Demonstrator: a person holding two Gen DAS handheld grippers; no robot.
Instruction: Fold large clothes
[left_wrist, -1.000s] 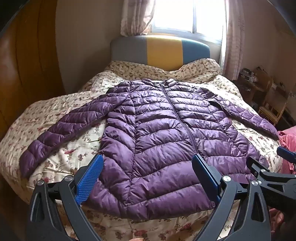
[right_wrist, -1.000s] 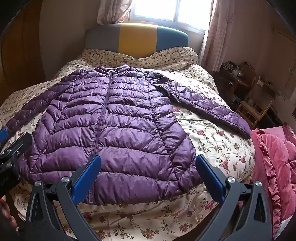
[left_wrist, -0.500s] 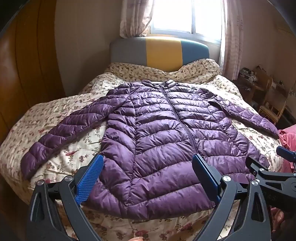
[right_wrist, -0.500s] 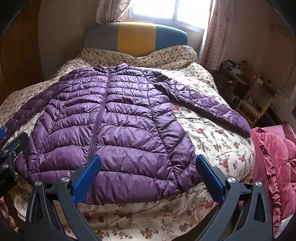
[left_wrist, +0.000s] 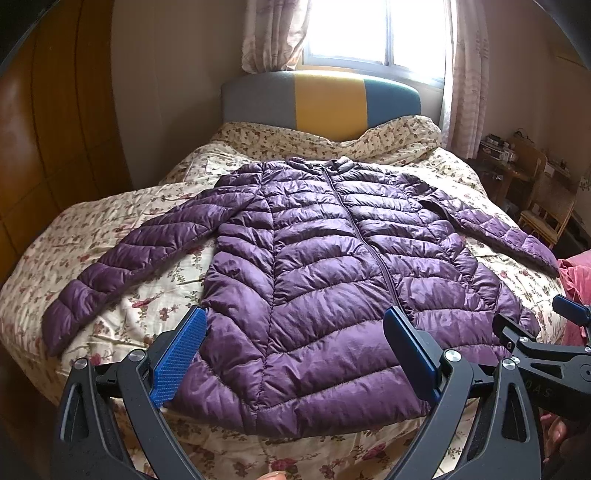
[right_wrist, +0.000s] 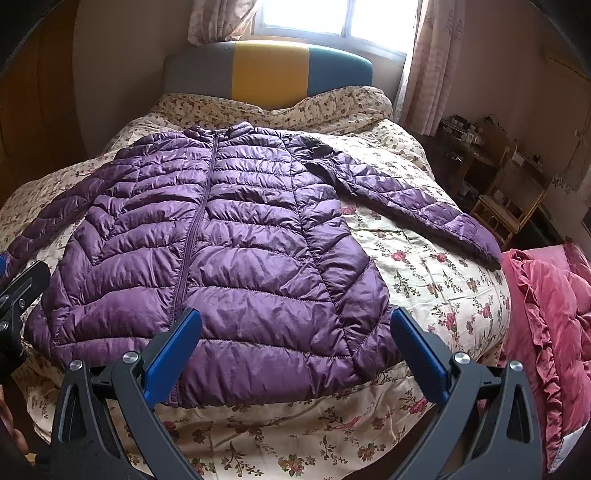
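A purple quilted puffer jacket (left_wrist: 314, 266) lies flat, zipped, front up on the floral bedspread, collar toward the headboard, both sleeves spread out; it also shows in the right wrist view (right_wrist: 221, 240). Its left sleeve (left_wrist: 122, 258) reaches the bed's left side, its right sleeve (right_wrist: 413, 206) angles to the right. My left gripper (left_wrist: 295, 347) is open and empty, held above the hem left of the zip. My right gripper (right_wrist: 295, 347) is open and empty above the hem right of the zip. The right gripper's body (left_wrist: 535, 347) shows at the left wrist view's right edge.
The bed (right_wrist: 424, 280) has a grey, yellow and teal headboard (left_wrist: 325, 103) under a bright window. A wooden wardrobe (left_wrist: 48, 147) stands at left. A red ruffled blanket (right_wrist: 546, 321) lies at the right, with a wooden chair (right_wrist: 506, 206) and cluttered desk beyond.
Both grippers have tilted or drawn back slightly, so the jacket sits a little lower in both views. The jacket has not moved and both jaws stay open.
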